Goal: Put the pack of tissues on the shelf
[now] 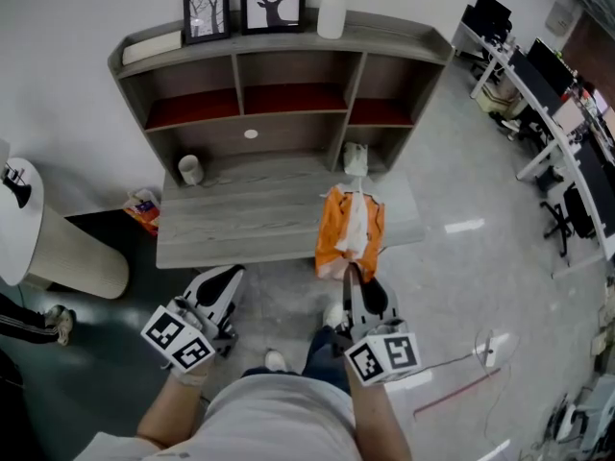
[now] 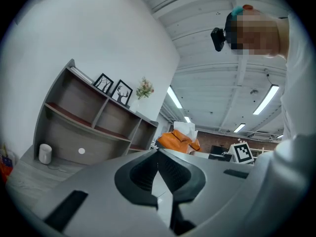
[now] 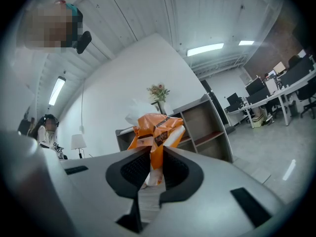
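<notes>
The pack of tissues (image 1: 351,229) is orange with white tissue showing, and it hangs over the right front edge of the grey desk (image 1: 240,221). My right gripper (image 1: 350,275) is shut on its lower end. In the right gripper view the pack (image 3: 157,130) stands up from between the closed jaws (image 3: 155,156). The grey shelf unit (image 1: 404,41) with open red-backed compartments stands at the back of the desk. My left gripper (image 1: 223,279) hovers before the desk's front edge, shut and empty (image 2: 158,154). The left gripper view shows the pack (image 2: 180,139) to the right.
Two framed pictures (image 1: 207,12), a white vase (image 1: 332,12) and a book (image 1: 154,46) sit on the shelf top. A white cup (image 1: 190,169) and a small pale object (image 1: 356,158) stand on the desk. Office desks (image 1: 548,113) fill the right; a snack bag (image 1: 144,209) lies on the floor at left.
</notes>
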`<state>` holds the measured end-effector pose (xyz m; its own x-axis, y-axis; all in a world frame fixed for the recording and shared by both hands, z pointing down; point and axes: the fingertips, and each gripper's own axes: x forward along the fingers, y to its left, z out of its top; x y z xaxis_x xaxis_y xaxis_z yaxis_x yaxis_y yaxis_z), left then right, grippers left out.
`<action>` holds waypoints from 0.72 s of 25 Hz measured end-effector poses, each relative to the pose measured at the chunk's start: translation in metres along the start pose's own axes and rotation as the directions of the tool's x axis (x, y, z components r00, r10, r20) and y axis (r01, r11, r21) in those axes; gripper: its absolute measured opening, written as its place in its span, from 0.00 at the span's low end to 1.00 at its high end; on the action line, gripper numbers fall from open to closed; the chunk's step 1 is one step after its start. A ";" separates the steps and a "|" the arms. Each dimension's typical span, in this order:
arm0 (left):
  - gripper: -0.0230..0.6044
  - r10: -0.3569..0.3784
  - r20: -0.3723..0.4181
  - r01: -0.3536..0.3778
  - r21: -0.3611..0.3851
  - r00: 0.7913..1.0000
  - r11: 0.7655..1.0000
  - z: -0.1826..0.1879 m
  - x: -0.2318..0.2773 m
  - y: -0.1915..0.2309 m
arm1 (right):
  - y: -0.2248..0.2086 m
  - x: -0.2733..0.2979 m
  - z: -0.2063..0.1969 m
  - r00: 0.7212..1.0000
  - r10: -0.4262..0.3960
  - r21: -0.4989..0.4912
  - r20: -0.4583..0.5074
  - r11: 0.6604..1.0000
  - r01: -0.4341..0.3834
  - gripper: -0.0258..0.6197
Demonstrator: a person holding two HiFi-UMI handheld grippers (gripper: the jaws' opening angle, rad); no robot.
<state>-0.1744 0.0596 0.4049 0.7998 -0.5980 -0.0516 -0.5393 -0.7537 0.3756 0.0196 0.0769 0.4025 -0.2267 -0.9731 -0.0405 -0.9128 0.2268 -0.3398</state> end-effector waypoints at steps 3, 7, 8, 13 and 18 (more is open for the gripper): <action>0.06 0.016 0.002 -0.016 0.000 1.000 1.000 0.000 0.017 0.009 | -0.013 0.018 -0.002 1.000 0.015 0.011 -0.015 1.000 -0.015 0.12; 0.06 0.049 0.004 -0.049 0.000 0.999 0.999 0.000 0.050 0.021 | -0.037 0.046 -0.005 0.998 0.051 0.031 -0.045 0.998 -0.049 0.12; 0.06 0.058 0.005 -0.058 -0.001 0.998 0.998 0.000 0.059 0.024 | -0.043 0.054 -0.005 0.997 0.062 0.037 -0.053 0.998 -0.060 0.12; 0.06 0.106 0.010 -0.106 0.011 0.994 0.994 0.003 0.110 0.033 | -0.077 0.094 0.005 0.989 0.127 0.055 -0.081 0.991 -0.123 0.12; 0.06 0.146 0.021 -0.146 0.022 0.989 0.989 0.007 0.158 0.035 | -0.109 0.128 0.020 0.976 0.197 0.062 -0.091 0.979 -0.192 0.12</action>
<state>-0.0686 -0.0629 0.4031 0.7068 -0.7072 -0.0155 -0.6562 -0.6638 0.3588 0.0971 -0.0731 0.4153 -0.4323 -0.9015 -0.0211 -0.8292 0.4067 -0.3834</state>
